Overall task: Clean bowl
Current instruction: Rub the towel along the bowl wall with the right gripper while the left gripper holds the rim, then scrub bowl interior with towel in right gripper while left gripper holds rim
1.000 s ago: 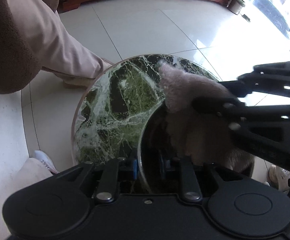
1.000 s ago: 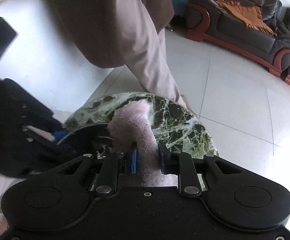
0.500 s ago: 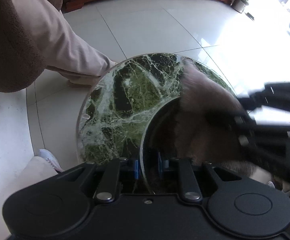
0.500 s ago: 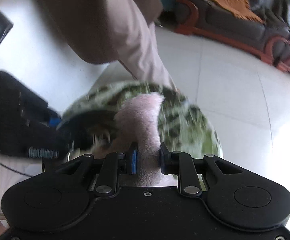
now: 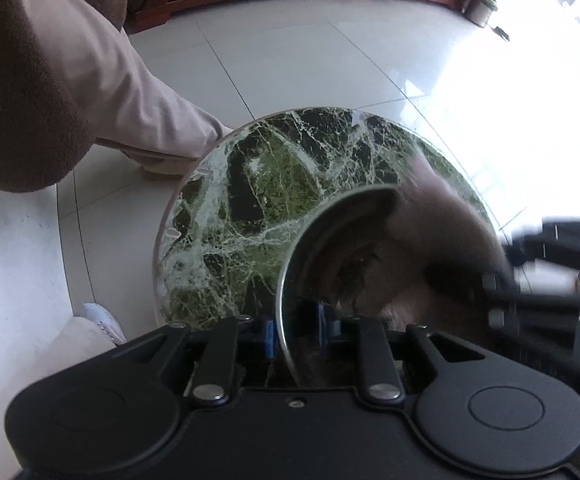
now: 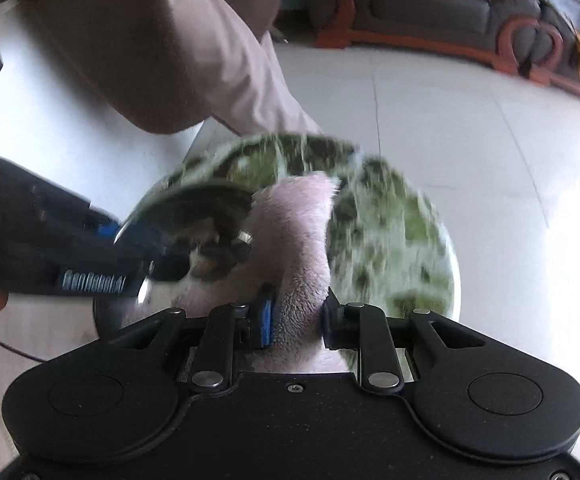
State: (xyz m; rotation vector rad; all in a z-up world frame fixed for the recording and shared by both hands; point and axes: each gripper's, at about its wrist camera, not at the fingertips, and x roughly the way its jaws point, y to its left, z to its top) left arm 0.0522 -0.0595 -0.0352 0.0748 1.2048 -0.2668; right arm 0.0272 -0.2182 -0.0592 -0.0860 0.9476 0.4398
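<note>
Both grippers steeply downward.

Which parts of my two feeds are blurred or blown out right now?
Left wrist view: the window side at upper right is blown out white, and the right gripper and cloth smear; the table is sharp. Right wrist view: the table and bowl streak.

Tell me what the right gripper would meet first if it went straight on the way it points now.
Probably the bowl: the right gripper, clamped on the pink cloth, points down into it. Blur leaves depth unclear; the marble table lies beyond.
</note>
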